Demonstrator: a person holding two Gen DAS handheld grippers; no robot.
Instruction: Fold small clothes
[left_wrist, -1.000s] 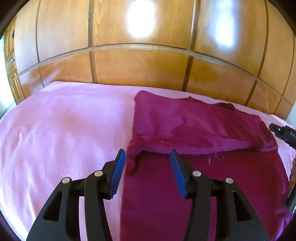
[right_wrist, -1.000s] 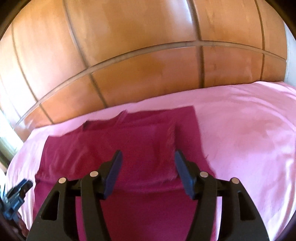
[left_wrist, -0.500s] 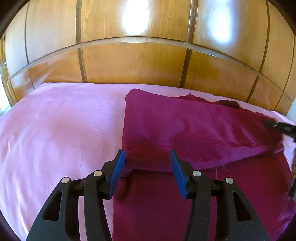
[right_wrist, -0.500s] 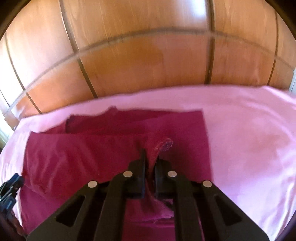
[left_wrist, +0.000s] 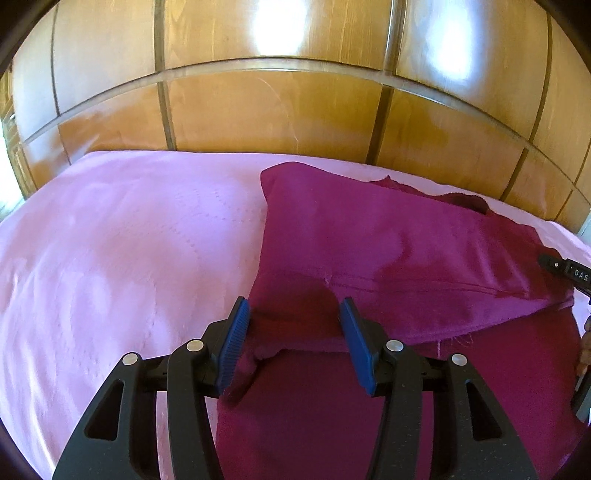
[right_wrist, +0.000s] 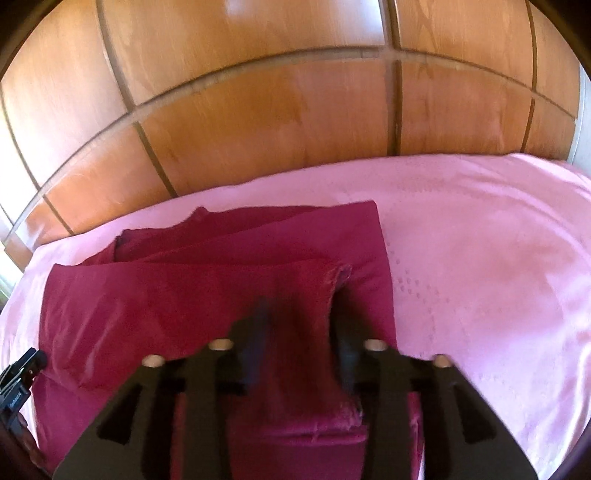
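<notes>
A magenta garment (left_wrist: 388, 258) lies on the pink bedsheet (left_wrist: 129, 258), its upper layer folded over the lower one. My left gripper (left_wrist: 293, 339) is open, its blue pads on either side of the folded layer's near left corner. In the right wrist view the garment (right_wrist: 184, 295) shows again. My right gripper (right_wrist: 299, 339) is blurred and open, with a raised flap of the cloth's right edge (right_wrist: 332, 291) standing between its jaws.
A wooden panelled headboard (left_wrist: 277, 110) rises behind the bed and also fills the top of the right wrist view (right_wrist: 277, 122). Pink sheet spreads left of the garment and, in the right wrist view, to its right (right_wrist: 480, 277). The other gripper's tip shows at each view's edge.
My right gripper shut on the cloth's right edge half a second ago and has now opened, leaving the flap standing. My left gripper stayed open and moved closer onto the fold's corner.
</notes>
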